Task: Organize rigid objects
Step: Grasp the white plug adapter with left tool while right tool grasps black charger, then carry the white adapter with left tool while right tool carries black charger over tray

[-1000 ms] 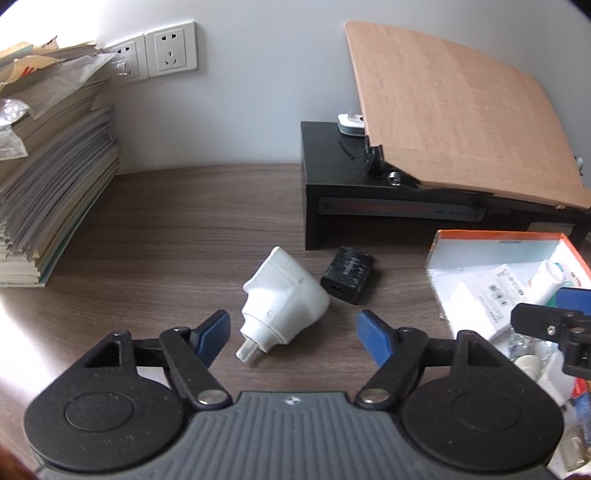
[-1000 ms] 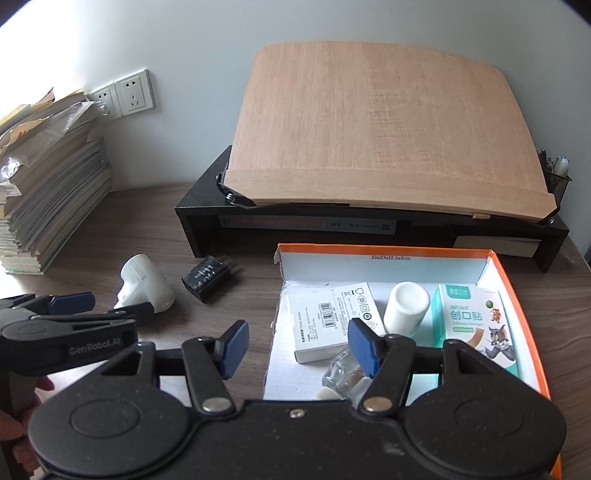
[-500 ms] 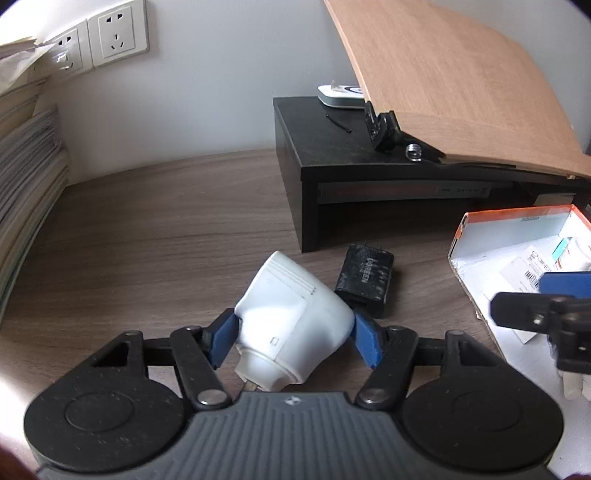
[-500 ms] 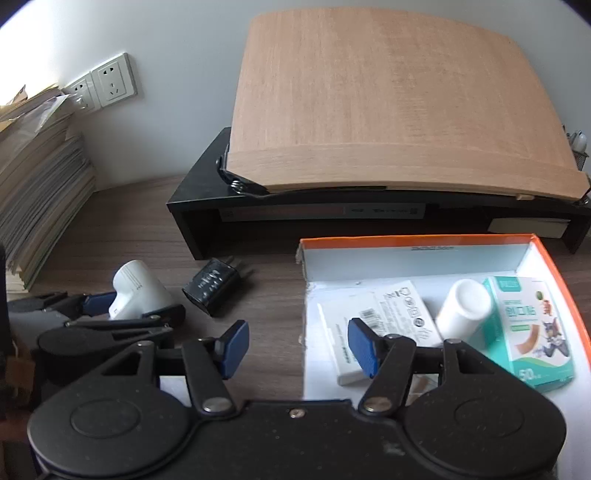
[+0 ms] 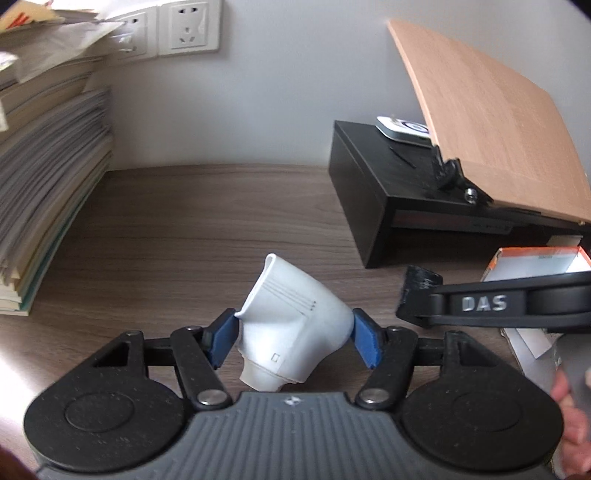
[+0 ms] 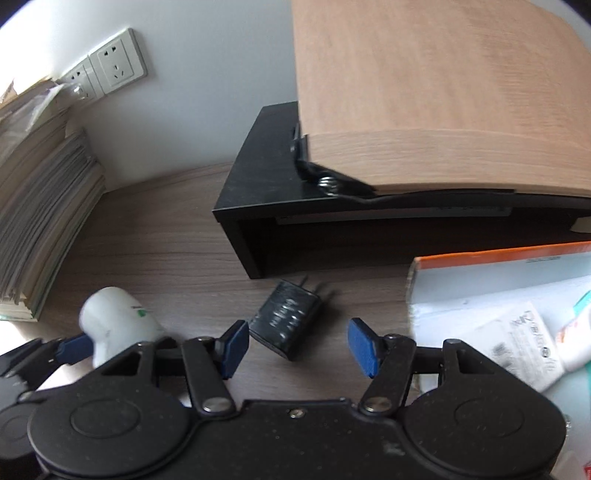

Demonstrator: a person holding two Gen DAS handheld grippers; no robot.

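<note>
A white cone-shaped plastic piece [image 5: 291, 321] sits between the blue pads of my left gripper [image 5: 295, 336], which is shut on it; I cannot tell if it is off the wooden desk. The right wrist view shows that piece [image 6: 114, 317] at lower left. My right gripper [image 6: 295, 345] stands open, low over the desk. A black plug-in charger [image 6: 286, 317] lies just ahead of its gap, near the left pad and untouched. The right gripper's black frame [image 5: 517, 306] half hides the charger [image 5: 421, 280] in the left wrist view.
An orange-rimmed white box [image 6: 480, 258] with packets inside lies at the right. A black desk riser [image 6: 258, 206] carrying a tilted wooden board [image 6: 443, 92] stands behind. A tall paper stack [image 5: 44, 184] fills the left, under wall sockets [image 5: 188, 26]. A hand [image 5: 569, 424] shows at the right edge.
My left gripper closed on the white piece, which lay free on the desk a second ago. My right gripper swung left from over the box to just behind the black charger.
</note>
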